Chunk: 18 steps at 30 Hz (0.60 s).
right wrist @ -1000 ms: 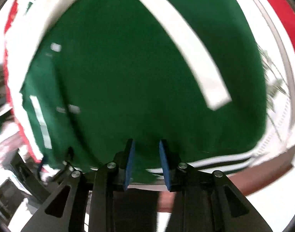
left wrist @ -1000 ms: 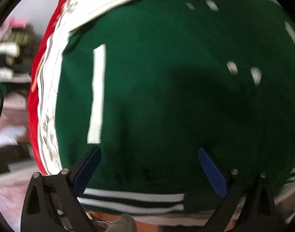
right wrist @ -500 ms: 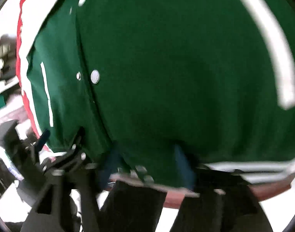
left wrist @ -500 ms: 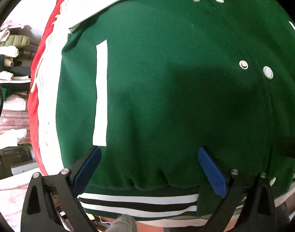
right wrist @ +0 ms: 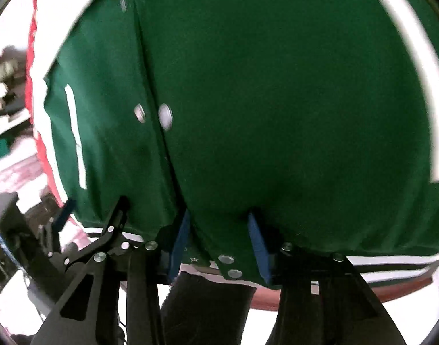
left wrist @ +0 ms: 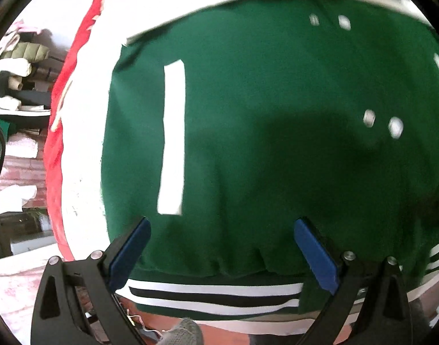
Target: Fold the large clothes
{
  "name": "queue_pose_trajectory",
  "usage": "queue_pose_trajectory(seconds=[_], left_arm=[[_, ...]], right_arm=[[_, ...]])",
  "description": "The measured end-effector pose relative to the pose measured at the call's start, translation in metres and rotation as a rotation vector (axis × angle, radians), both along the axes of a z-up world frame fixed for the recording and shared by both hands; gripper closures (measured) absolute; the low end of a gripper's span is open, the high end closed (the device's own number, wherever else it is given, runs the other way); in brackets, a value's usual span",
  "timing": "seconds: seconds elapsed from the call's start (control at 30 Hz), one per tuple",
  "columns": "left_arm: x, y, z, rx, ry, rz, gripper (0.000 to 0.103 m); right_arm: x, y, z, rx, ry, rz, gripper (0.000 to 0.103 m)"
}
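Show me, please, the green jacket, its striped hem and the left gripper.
green jacket [left wrist: 277, 143], left wrist view, on the plain green front.
striped hem [left wrist: 213, 294], left wrist view, on the black stripe.
left gripper [left wrist: 221, 254], left wrist view, midway between the blue fingertips.

Our green snap-front varsity jacket [left wrist: 277, 143] lies on the red-edged white cloth [left wrist: 81, 143] (shelves of folded linens [left wrist: 15, 66] behind, left).

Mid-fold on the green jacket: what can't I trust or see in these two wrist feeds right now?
- Sleeves and collar of the green jacket: cut off by the frame edges in both views.
- Snap buttons: smeared by motion blur.
- Right gripper: the hem sits between its fingers, but whether they pinch it is unclear.
- Left gripper: open; the hem's contact beneath it is hidden.
- Surface under the jacket: covered by white and red fabric.
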<state>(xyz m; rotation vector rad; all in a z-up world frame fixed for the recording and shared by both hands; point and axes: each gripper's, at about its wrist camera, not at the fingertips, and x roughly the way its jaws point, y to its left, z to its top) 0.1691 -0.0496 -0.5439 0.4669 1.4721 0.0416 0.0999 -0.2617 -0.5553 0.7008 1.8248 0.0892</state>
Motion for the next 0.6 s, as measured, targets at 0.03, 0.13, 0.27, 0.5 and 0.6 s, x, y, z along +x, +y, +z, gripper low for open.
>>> queue_pose_trajectory(seconds=[0.03,0.13,0.27,0.5,0.6], left_arm=[[0.003,-0.002,0.007,-0.005,-0.016,0.007,0.000],[0.019,-0.011,0.027,-0.029,-0.085,0.029,0.000],[0.043,-0.042,0.045,-0.062,-0.167,0.076,0.000],[0.057,-0.110,0.048,0.017,-0.263,0.131,0.000],[0.061,-0.145,0.037,0.120,-0.291,0.164,0.000]], right_arm=[[0.004,-0.012,0.014,-0.030,-0.037,-0.011,0.059],[0.016,-0.058,0.051,-0.069,-0.158,-0.060,0.058],[0.038,-0.139,0.081,0.048,-0.357,-0.190,0.058],[0.097,-0.225,0.080,0.020,-0.385,-0.169,0.058],[0.125,-0.269,0.062,-0.075,-0.375,-0.103,0.058]])
